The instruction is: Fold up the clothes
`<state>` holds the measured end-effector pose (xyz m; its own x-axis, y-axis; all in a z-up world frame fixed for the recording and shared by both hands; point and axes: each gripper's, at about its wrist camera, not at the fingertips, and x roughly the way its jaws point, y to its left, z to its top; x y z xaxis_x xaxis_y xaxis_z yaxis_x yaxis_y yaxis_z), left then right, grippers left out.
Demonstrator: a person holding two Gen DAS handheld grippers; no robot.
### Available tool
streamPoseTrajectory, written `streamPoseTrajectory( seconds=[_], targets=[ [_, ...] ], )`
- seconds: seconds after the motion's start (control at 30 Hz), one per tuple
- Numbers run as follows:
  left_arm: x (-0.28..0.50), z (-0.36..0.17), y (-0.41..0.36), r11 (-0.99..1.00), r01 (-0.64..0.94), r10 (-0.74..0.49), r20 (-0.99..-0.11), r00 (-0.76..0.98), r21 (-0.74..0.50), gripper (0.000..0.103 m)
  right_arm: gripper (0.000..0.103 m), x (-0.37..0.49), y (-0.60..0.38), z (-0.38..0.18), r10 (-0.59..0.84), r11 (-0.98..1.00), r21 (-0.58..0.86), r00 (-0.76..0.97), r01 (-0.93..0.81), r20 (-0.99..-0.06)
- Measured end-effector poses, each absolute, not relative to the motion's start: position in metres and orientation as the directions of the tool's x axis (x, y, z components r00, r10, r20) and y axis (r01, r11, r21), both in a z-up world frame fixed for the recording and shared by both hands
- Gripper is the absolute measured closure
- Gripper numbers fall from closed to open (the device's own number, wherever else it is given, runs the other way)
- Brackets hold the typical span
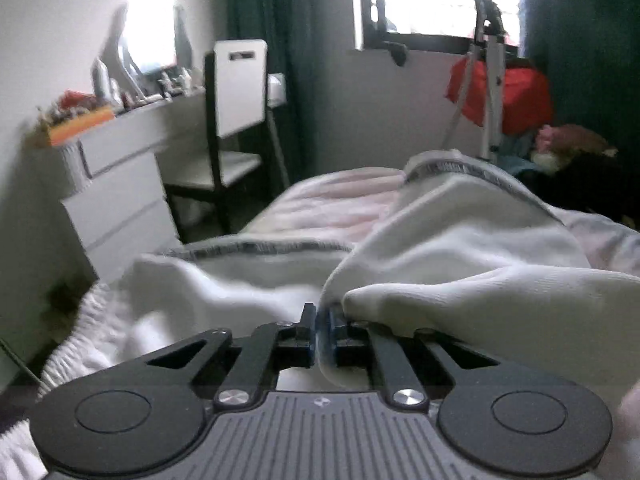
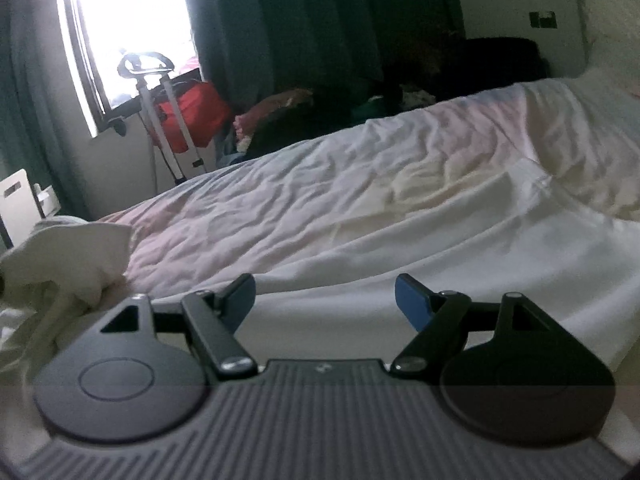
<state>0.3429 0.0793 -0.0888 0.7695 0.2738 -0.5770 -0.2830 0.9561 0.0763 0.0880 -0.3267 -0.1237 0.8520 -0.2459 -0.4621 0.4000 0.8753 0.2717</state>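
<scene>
A white garment [image 1: 460,236] with dark-stitched hems lies crumpled on the bed. My left gripper [image 1: 322,320] is shut on a fold of this garment, and the cloth bunches up just ahead of the jaws. In the right wrist view the same garment [image 2: 68,256] shows as a heap at the far left. My right gripper [image 2: 325,296] is open and empty, low over a flat white cloth [image 2: 460,252] spread on the bed, with blue pads [image 2: 412,304] showing.
The bed [image 2: 320,184] has a wrinkled pale sheet. A white dresser [image 1: 116,200] and a chair [image 1: 232,120] stand left of the bed. A red bag on a metal stand [image 1: 500,96] and a pile of clothes [image 2: 288,112] sit under the window.
</scene>
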Motion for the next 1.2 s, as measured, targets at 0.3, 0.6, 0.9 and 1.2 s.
streamPoseTrajectory(
  seconds=[0.3, 0.6, 0.9, 1.2],
  targets=[
    [0.258, -0.054, 0.059, 0.992, -0.114, 0.072, -0.507, 0.859, -0.052, 0.045, 0.024, 0.085, -0.315, -0.118, -0.186, 0.897, 0.293, 0.883, 0.332, -0.431],
    [0.140, -0.035, -0.005, 0.984, 0.141, -0.173, -0.406, 0.897, -0.107, 0.037, 0.024, 0.071, -0.304, -0.102, -0.179, 0.924, 0.256, 0.913, 0.284, -0.367],
    [0.055, -0.045, -0.021, 0.960, 0.261, -0.280, -0.403, 0.871, -0.103, 0.029, 0.024, 0.037, -0.285, -0.088, -0.142, 0.950, 0.221, 0.936, 0.221, -0.323],
    [0.041, -0.046, 0.012, 0.970, 0.219, -0.244, -0.398, 0.884, -0.106, 0.015, 0.025, 0.024, -0.240, -0.090, -0.149, 0.986, 0.031, 0.945, 0.166, -0.291]
  ],
)
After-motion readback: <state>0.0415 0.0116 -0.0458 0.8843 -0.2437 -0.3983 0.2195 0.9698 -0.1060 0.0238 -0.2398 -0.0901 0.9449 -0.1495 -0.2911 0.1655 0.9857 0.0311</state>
